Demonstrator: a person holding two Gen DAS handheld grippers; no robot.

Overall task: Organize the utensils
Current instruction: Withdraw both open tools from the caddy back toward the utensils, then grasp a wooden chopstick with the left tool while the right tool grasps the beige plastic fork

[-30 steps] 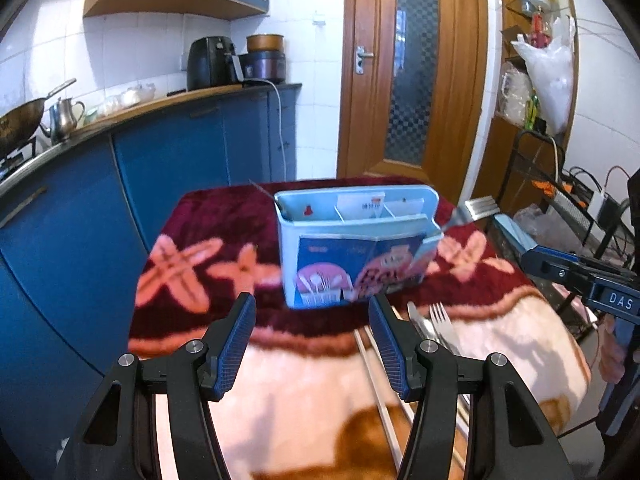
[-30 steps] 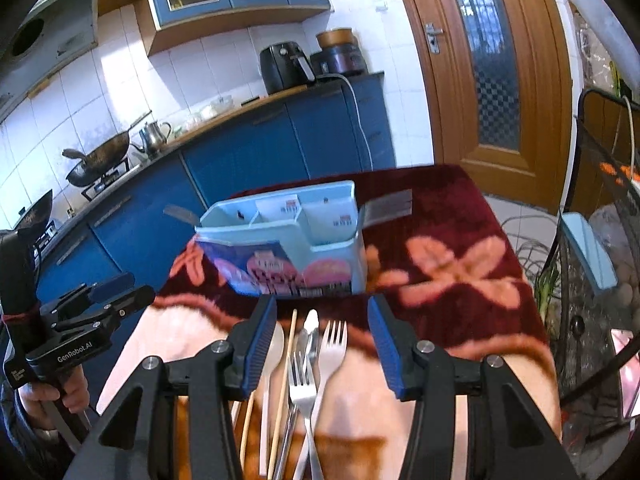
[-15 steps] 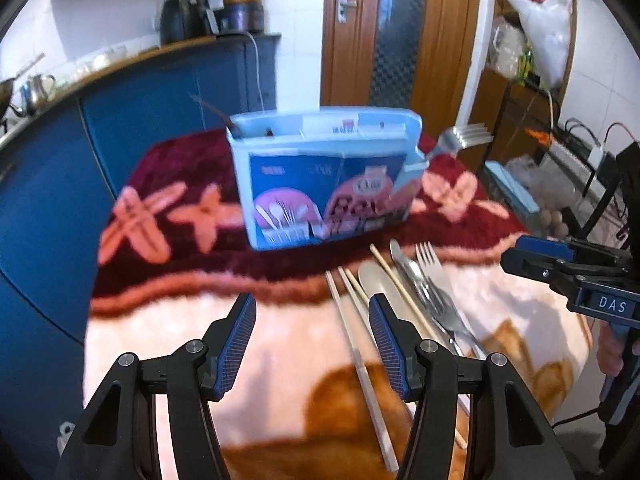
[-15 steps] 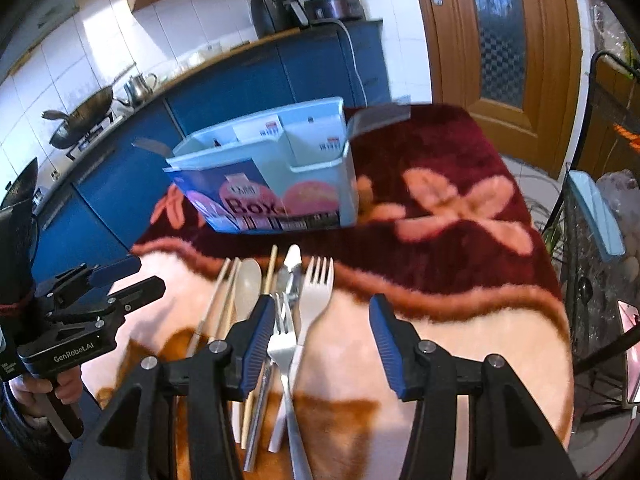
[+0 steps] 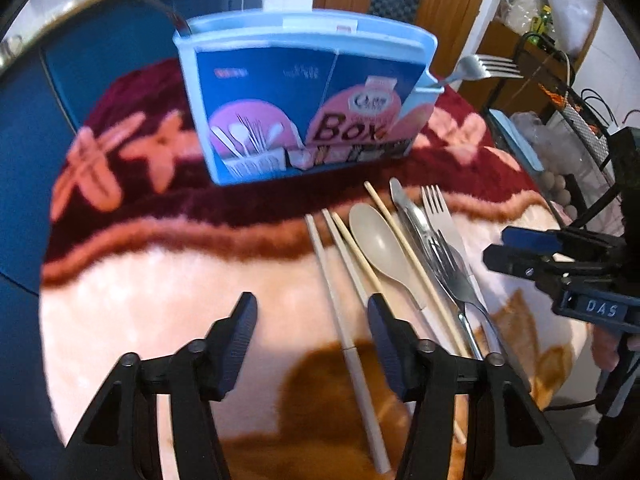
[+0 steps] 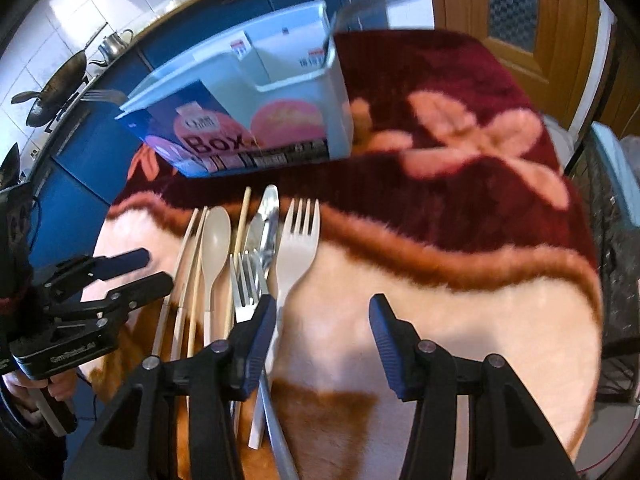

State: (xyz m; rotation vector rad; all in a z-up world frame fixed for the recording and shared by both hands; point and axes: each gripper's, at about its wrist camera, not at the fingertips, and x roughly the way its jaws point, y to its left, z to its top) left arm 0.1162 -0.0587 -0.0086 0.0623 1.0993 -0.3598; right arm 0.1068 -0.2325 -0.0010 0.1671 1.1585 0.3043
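Room: a kitchen with blue cabinets, white wall tiles and a wooden door; the worktop is covered by a plush blanket [image 5: 168, 304], cream near the cameras and maroon with pink flowers farther off.
Left gripper [image 5: 312, 340]: nearest in its own view, fingers spread with only blanket between them; the jaws have just been closing a little. A pale chopstick [image 5: 344, 320] lies just beside its right finger, not between the pads.
Right gripper [image 6: 322, 340]: fingers spread, nothing pinched. Its left finger sits over the handles at the right side of the pile.
Loose pile: chopsticks [image 6: 188, 264], a beige spoon [image 6: 215, 244], a metal fork [image 6: 246, 280], a metal knife [image 6: 266, 224] and a white fork [image 6: 300, 240] lie side by side on the cream part of the blanket, some overlapping, heads toward the box. I count about 4 chopsticks, though blur makes that unsure.
Box [image 5: 304, 108]: a light blue utensil holder stands upright on the maroon part, beyond the pile and apart from it.
Done: 1 fork [image 5: 484, 68] already leans out of the box's right end, and 1 more handle or head seems to stick out at the left end.
Left: the whole loose pile; no piece is lifted yet, so the sorting looks barely begun.
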